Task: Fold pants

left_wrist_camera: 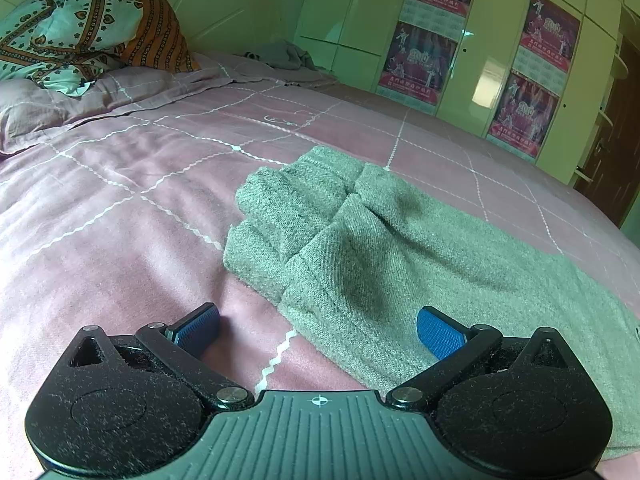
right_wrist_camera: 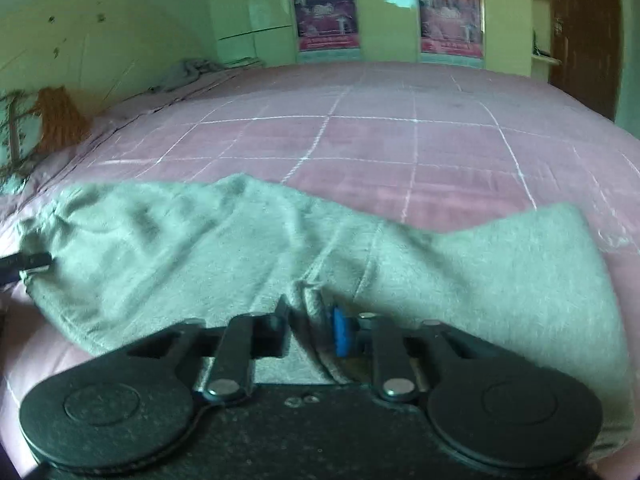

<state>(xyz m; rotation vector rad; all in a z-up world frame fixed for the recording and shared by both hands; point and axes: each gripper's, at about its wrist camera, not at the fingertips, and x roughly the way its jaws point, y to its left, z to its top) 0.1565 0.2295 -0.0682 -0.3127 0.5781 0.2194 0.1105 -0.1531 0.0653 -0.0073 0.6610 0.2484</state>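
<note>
We see the grey knitted pants (right_wrist_camera: 460, 276) blurred by motion, their fold (right_wrist_camera: 312, 312) hiding the right tongs' (right_wrist_camera: 310, 326) pads.

Pink checked bedspread (left_wrist_camera: 140, 168), patterned quilt (left_wrist_camera: 72, 20)

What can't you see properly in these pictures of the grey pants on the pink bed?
- Right wrist view: the whole picture is motion-blurred. The right gripper is shut on a fold of the grey pants, hiding the cloth between its fingers.
- Left wrist view: the pants run under the open left gripper and off the right edge, so the waistband is unseen.
- Wardrobe posters: the small print is too tiny to read.
- Grey cloth at the bed's far corner: too small to identify.
</note>
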